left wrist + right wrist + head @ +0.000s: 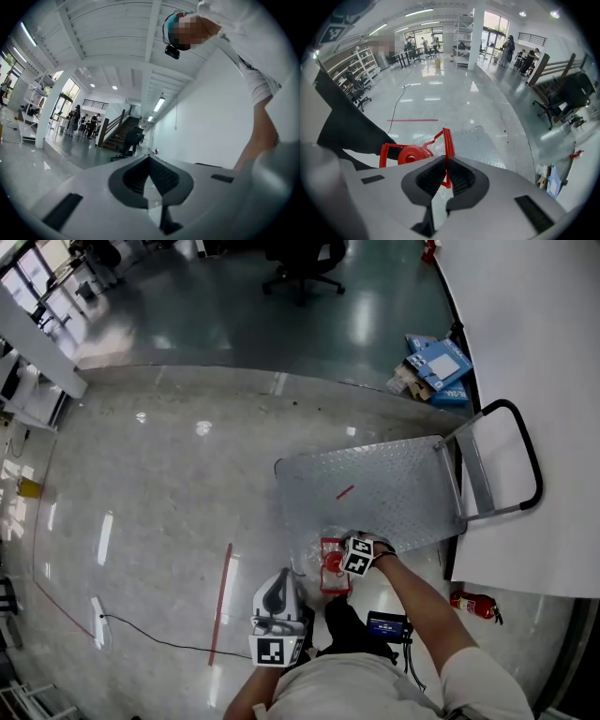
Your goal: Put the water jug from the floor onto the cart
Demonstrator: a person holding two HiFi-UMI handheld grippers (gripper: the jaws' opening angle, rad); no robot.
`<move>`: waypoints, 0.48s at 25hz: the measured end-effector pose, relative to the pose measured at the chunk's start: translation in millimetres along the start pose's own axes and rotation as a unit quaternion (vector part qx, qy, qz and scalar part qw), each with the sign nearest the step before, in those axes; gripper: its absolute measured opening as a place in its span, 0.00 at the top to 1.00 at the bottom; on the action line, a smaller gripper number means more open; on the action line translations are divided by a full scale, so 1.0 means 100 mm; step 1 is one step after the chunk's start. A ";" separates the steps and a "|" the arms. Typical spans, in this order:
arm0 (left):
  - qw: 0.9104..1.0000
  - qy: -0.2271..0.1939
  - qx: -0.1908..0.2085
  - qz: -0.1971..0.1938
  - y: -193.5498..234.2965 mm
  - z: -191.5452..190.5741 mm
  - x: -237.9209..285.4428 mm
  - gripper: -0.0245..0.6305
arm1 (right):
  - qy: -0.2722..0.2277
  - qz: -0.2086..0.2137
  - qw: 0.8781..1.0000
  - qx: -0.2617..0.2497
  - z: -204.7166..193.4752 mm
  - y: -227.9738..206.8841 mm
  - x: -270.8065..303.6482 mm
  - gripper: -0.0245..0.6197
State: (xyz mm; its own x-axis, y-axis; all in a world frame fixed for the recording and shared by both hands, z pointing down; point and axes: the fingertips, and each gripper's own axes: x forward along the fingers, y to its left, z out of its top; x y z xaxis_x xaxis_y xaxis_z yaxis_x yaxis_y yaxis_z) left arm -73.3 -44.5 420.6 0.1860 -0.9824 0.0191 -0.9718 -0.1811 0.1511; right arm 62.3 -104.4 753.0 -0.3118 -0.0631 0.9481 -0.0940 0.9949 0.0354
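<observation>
The fingers of your right gripper (446, 161) pinched the red handle (448, 139) of the water jug (317, 549), clear-bodied with a red cap (409, 154), at the cart's (375, 486) near edge. Your left gripper's (150, 159) fingers sat together, empty.

A glossy pale floor (141, 502) crossed by a red tape line (221, 601) meets a white wall (534, 324), with a black office chair (302, 263) and a staircase (117, 133) beyond.

Right gripper (446, 164), jaws pinching red handle (448, 140) (seemingly jug's)
</observation>
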 end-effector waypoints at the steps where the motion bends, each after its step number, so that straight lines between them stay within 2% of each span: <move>1: 1.000 0.002 -0.002 0.006 0.00 -0.02 0.02 0.96 | -0.001 0.002 1.000 -0.002 0.01 -0.05 0.01 0.92; 12: 0.999 0.007 -0.003 0.040 0.09 -0.08 0.16 0.96 | -0.008 0.016 1.000 -0.005 0.10 -0.34 0.20 0.92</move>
State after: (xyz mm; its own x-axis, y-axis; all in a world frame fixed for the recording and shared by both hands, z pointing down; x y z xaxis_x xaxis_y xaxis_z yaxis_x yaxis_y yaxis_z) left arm -78.4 -61.5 430.1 0.1102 -0.9929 0.0447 -0.9826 -0.1021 0.1549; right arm 50.0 -140.6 767.4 -0.3297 -0.0316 0.9436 -0.0734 0.9973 0.0077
